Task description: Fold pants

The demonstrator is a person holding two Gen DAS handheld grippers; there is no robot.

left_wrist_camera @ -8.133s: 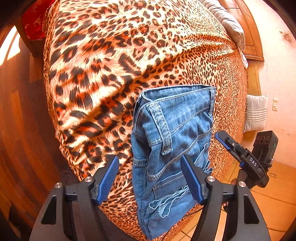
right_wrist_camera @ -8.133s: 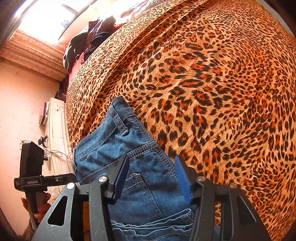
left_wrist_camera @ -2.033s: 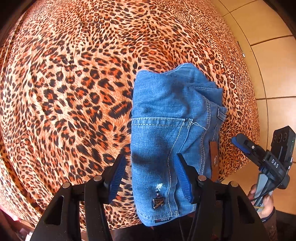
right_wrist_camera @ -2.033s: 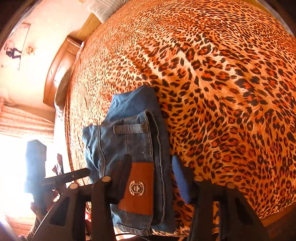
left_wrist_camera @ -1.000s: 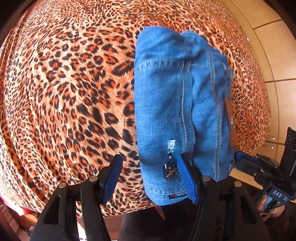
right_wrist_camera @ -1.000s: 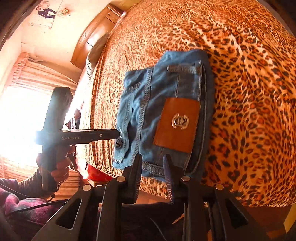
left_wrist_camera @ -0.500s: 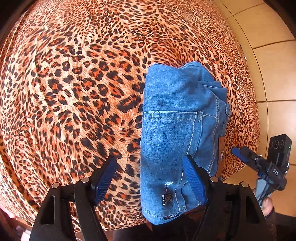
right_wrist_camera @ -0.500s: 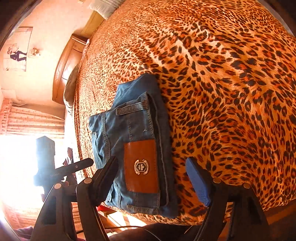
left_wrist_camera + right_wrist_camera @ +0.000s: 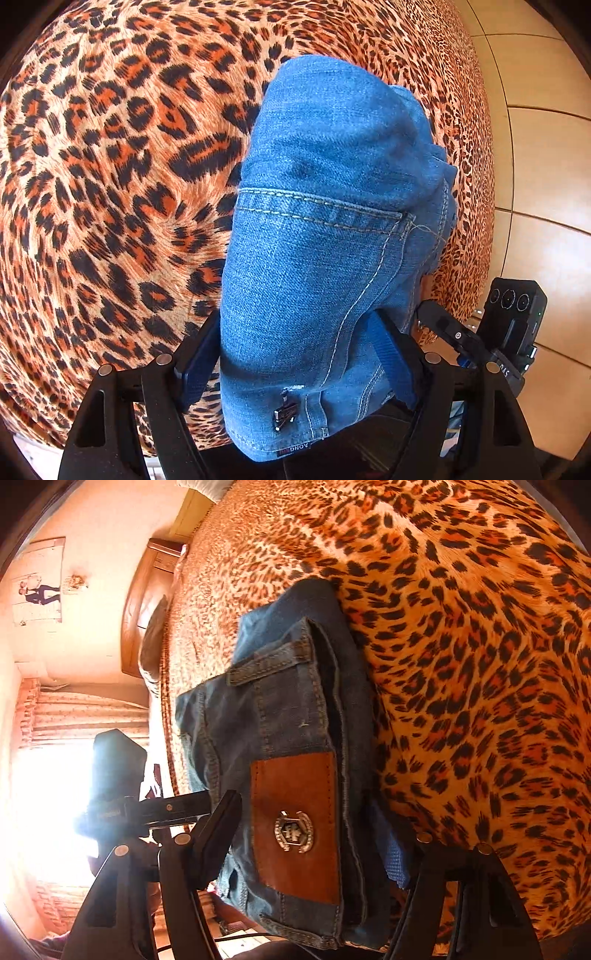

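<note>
The blue jeans (image 9: 325, 184) lie folded into a thick bundle at the edge of a bed with a leopard-print cover (image 9: 110, 166). My left gripper (image 9: 295, 332) straddles the near end of the bundle. Its jaws are opening wide, with the denim between them and the fingers (image 9: 391, 354) beside the cloth. In the right wrist view the jeans (image 9: 280, 701) show a brown leather patch (image 9: 295, 823). My right gripper (image 9: 308, 808) straddles that end and its jaws are closing around the bundle. Its right finger is partly hidden behind the denim.
Tan floor tiles (image 9: 546, 166) lie past the bed's edge on the right. The other gripper's black body (image 9: 513, 317) is close beside the bundle. A wooden headboard (image 9: 147, 602) and a bright curtained window (image 9: 55, 794) are at the left of the right wrist view.
Both grippers have come down closer to the folded jeans, which now fill the gap between each pair of fingers. The right jaws, nearly shut a second ago, stand much wider.
</note>
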